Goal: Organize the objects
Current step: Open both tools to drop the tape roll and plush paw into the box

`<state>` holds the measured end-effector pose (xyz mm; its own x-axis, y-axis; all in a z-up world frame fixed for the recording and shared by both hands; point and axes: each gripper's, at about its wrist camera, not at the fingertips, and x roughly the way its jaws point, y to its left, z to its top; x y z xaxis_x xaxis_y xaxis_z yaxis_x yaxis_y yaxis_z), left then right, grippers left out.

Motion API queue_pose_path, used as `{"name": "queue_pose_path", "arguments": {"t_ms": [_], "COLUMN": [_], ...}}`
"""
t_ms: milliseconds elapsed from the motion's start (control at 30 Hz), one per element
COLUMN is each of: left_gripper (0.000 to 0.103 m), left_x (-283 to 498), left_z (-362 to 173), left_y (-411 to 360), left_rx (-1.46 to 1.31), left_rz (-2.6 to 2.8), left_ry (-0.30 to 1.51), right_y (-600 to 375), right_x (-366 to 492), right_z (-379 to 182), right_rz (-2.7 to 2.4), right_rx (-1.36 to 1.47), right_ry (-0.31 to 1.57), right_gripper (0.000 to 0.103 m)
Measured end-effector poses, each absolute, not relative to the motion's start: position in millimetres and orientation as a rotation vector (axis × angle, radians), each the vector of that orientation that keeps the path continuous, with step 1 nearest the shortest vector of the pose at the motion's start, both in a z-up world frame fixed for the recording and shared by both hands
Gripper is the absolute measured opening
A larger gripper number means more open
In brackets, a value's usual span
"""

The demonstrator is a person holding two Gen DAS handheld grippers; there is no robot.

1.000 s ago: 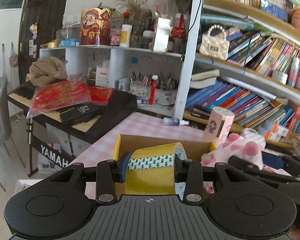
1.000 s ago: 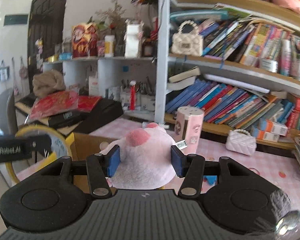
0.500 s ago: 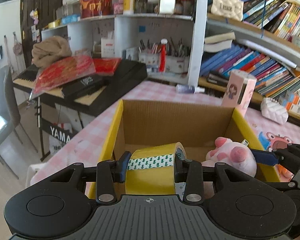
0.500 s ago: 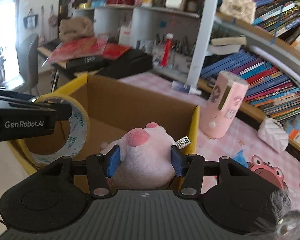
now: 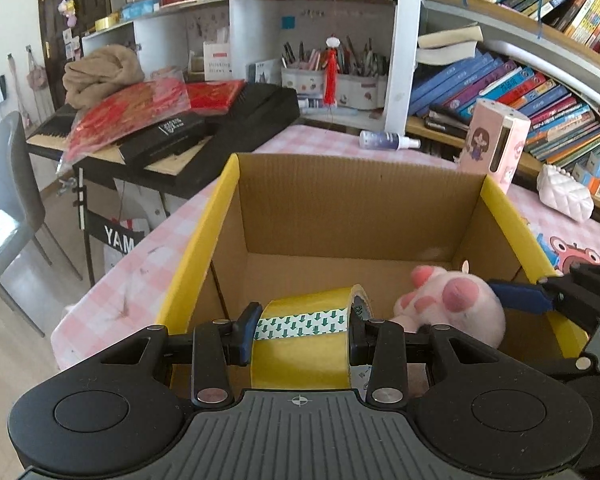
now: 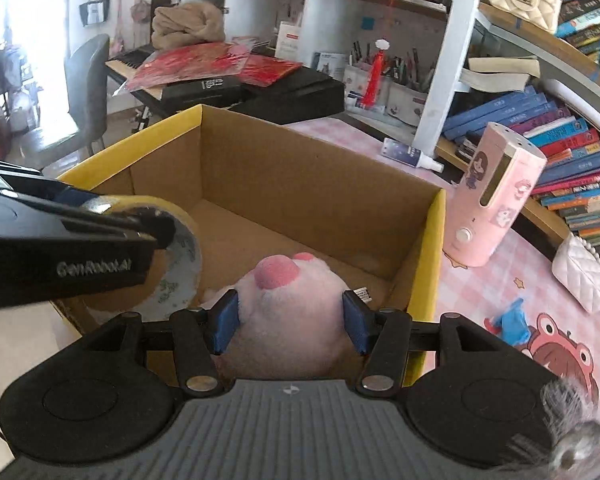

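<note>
An open cardboard box (image 5: pixel 356 200) with yellow rims stands on the pink checked table. My left gripper (image 5: pixel 300 328) is shut on a roll of yellow tape (image 5: pixel 300 360), held low inside the box on its left side. In the right wrist view the same tape roll (image 6: pixel 176 276) shows behind the left gripper's finger. My right gripper (image 6: pixel 290 320) holds a pink plush toy (image 6: pixel 288 312) inside the box on its right side. Its jaws are opening, with the blue pads still against the plush. The plush (image 5: pixel 456 308) sits beside the tape.
A pink cylindrical device (image 6: pixel 496 196) and a small spray bottle (image 5: pixel 384 140) stand beyond the box. A white quilted purse (image 5: pixel 564 196) lies at the right. A keyboard (image 5: pixel 180 148) piled with red bags is on the left, a grey chair (image 5: pixel 8 184) beyond it. Bookshelves fill the back.
Both grippers have come down and tilted into the box, bringing the tape and the plush below its rim. The right pads now stand slightly wider around the plush.
</note>
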<state>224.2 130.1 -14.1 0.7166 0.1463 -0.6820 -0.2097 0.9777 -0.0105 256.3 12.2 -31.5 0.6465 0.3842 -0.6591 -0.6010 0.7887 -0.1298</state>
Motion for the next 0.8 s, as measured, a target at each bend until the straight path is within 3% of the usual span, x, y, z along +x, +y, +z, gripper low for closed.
{"name": "queue_pose_path", "arguments": {"t_ms": [533, 633, 700, 800], "left_gripper": [0.039, 0.047, 0.055, 0.063], "left_x": [232.5, 228.8, 224.4, 216.9], "left_z": [-23.1, -20.7, -16.9, -8.4], "left_y": [118.9, 118.4, 118.0, 114.2], "left_rx": [-0.099, -0.121, -0.124, -0.12], "left_rz": [0.224, 0.23, 0.238, 0.24], "left_ry": [0.784, 0.779, 0.748, 0.708], "right_y": [5.9, 3.9, 1.2, -5.1], "right_x": [262.1, 260.1, 256.9, 252.0], "right_z": [-32.8, -30.9, -27.0, -20.0], "right_rz": [0.577, 0.569, 0.559, 0.544], "right_rx": [-0.404, -0.411, -0.414, -0.389], "right_ry": [0.627, 0.609, 0.582, 0.556], "right_gripper": [0.055, 0.057, 0.064, 0.064]}}
